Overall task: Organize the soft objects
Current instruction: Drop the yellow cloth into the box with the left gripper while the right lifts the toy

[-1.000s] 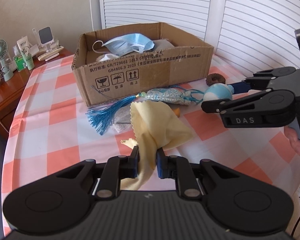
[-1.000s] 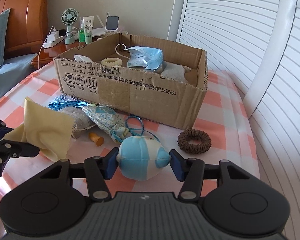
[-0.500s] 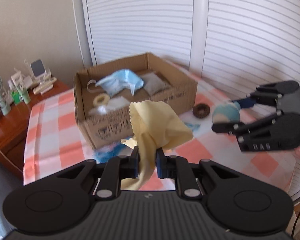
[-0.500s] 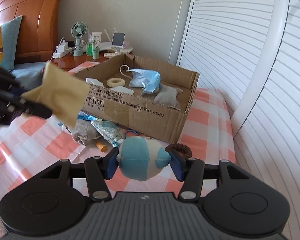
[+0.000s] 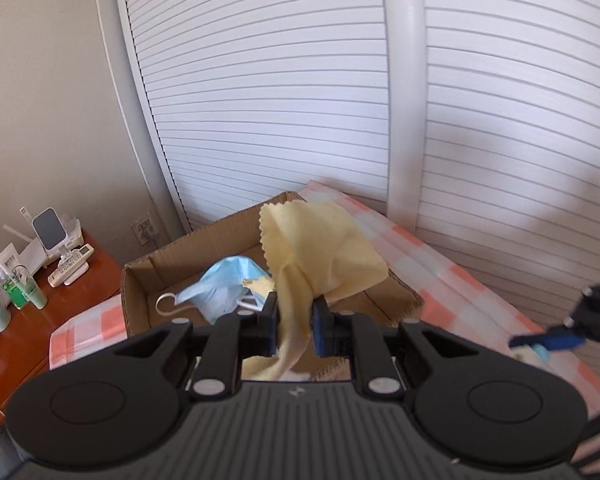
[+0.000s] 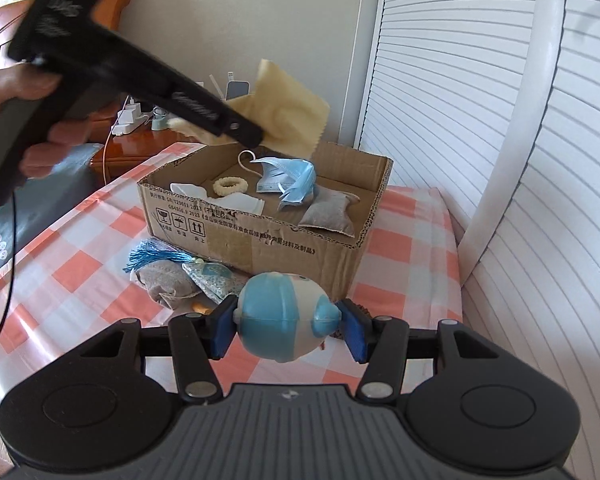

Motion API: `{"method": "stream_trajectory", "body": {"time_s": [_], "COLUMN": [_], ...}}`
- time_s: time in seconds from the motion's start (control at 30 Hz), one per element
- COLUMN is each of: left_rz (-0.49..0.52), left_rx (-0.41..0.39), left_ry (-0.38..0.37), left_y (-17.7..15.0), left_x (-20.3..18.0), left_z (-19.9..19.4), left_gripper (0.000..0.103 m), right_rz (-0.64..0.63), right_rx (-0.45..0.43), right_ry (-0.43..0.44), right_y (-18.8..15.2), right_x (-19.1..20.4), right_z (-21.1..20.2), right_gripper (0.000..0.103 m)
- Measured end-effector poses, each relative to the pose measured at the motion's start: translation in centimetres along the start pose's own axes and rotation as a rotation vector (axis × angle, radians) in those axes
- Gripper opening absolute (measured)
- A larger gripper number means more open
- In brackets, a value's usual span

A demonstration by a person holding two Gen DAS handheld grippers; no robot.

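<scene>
**Mia:** What did the left gripper (image 5: 294,322) have?

**Ben:** It was pinching a yellow cloth (image 5: 320,252). Its two fingers were squeezed tight on the middle of it. Most of the cloth stuck up and away past the fingers, and a thin tail hung down under them. So its long way ran up and down.

**Mia:** Where was the cloth?

**Ben:** Up in the air, over the open cardboard box (image 6: 268,236). From the right wrist camera the cloth (image 6: 284,112) sat higher than the back wall of the box and did not touch it.

**Mia:** And the right gripper (image 6: 286,332)?

**Ben:** It was holding a blue and white plush toy (image 6: 282,316). One blue pad pressed on each end, so the toy's long way ran side to side between the fingers. It was in front of the box, above the checked tablecloth (image 6: 76,256).

**Mia:** What was in the box?

**Ben:** A blue face mask (image 6: 290,178), a cream hair ring (image 6: 230,186), a grey pouch (image 6: 330,216) leaning in the right corner, and something white and folded (image 6: 220,198).

**Mia:** Was anything left on the table?

**Ben:** Yes. A blue tassel (image 6: 156,258), a grey bag (image 6: 166,286) and a flowery pouch (image 6: 216,282) lay close together by the front of the box.
</scene>
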State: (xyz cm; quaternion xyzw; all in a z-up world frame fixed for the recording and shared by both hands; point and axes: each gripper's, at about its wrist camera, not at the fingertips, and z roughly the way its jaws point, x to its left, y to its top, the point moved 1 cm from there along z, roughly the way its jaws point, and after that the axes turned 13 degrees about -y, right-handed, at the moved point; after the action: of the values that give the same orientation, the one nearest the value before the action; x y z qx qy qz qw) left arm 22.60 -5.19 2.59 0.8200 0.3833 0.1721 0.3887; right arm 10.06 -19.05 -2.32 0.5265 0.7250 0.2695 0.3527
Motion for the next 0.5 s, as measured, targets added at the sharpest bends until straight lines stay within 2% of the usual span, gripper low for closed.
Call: {"method": "stream_trajectory", "body": {"time_s": [0.07,0.13,0.2,0.23,0.3,0.43,0.5], "left_rz": [-0.009,-0.021,-0.047,-0.061,-0.070,-0.104,-0.109], "left_rx": [0.006,0.011,0.016,0.020,0.006,-0.015,0.000], "left_ry": [0.013,0.017,0.022,0.036,0.061,0.039,0.053], "left_y": [0.3,0.0,-0.4,-0.7,-1.3,-2.5,-3.1], "left_x": [0.2,0.4,0.6,0.7,0.6,0.4,-0.1], "left_z": [1.3,2.2,2.9,2.9,2.6,0.6,-0.5], "left_gripper": [0.018,0.036,0.085,0.092,0.095,0.095,0.096], "right_rz": [0.005,0.012,0.016,0.017,0.018,0.017,0.017], "right_rx": [0.001,0.004,0.008,0.010,0.012,0.008,0.003], "right_ry": [-0.008,-0.011,-0.013,-0.013,-0.016,-0.015,-0.013], "right_y": [0.0,0.0,0.0,0.0,0.0,0.3,0.6], "right_x": [-0.2,-0.5,-0.6,-0.7,-0.7,-0.6,-0.5], "right_z": [0.2,0.3,0.5,0.6,0.7,0.8,0.8], "right_gripper": [0.059,0.059,0.059,0.059,0.059,0.059,0.059]}}
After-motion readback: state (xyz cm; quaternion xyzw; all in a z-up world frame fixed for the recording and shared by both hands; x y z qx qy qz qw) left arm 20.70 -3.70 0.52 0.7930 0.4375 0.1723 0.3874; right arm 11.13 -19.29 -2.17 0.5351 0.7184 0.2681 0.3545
